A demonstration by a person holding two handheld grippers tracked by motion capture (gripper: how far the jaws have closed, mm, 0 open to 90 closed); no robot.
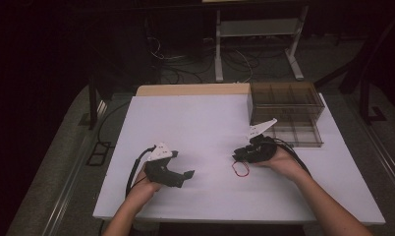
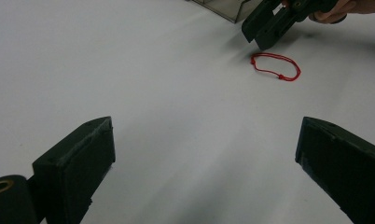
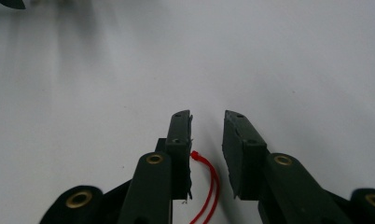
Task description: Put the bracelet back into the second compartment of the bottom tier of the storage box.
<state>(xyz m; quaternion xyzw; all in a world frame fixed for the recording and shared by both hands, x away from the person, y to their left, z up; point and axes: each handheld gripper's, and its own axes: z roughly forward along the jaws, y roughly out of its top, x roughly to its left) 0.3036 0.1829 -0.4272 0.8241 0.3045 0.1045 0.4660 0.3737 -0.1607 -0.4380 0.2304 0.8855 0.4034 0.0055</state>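
Observation:
A thin red string loop (image 1: 240, 168) lies flat on the white tabletop (image 1: 195, 123), just in front of my right gripper (image 1: 237, 157). In the right gripper view the gripper (image 3: 208, 116) points down at the table with a narrow gap between its jaws. The red string (image 3: 206, 186) runs on the table within that gap, and the pads do not press on it. My left gripper (image 1: 186, 176) rests at the front left, held in a hand, well apart from the string. Its jaws (image 2: 206, 128) stand wide open with nothing between them, facing the string (image 2: 275, 66) and the right gripper (image 2: 262, 32).
A clear box with compartments (image 1: 286, 110) stands at the back right of the table, behind my right hand; its corner (image 2: 223, 7) shows in the left gripper view. A cardboard strip (image 1: 193, 89) lies along the far edge. Cables and a metal frame stand on the floor beyond.

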